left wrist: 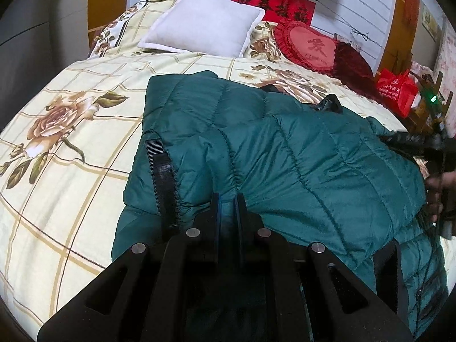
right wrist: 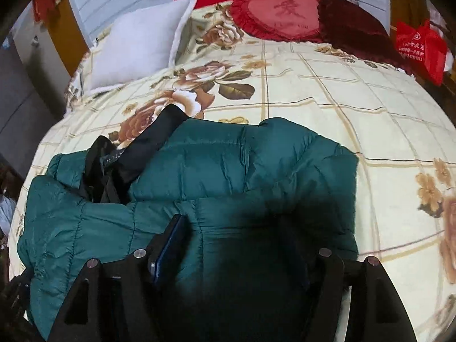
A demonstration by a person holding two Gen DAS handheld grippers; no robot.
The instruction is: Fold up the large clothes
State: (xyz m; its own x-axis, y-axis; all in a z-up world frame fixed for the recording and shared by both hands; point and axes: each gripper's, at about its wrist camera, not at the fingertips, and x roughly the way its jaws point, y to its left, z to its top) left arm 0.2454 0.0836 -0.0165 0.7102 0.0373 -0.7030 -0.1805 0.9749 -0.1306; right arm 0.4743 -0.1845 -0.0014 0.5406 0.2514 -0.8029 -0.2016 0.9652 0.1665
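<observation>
left gripper (left wrist: 228,199) | black, blue pads, silver screws | right gripper (right wrist: 236,239) alike

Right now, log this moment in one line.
jacket: on bed | left gripper: shut on jacket | right gripper: open over jacket

a home bedroom: a wide bed (left wrist: 71,148) under a cream flowered quilt, a white pillow (left wrist: 199,25) and a red heart cushion (left wrist: 313,47) at its head, a red paper banner (left wrist: 273,0) on the panelled wall, a red shopping bag (left wrist: 397,91) beside the bed.

"I Love You" on heart cushion (left wrist: 316,48)
</observation>
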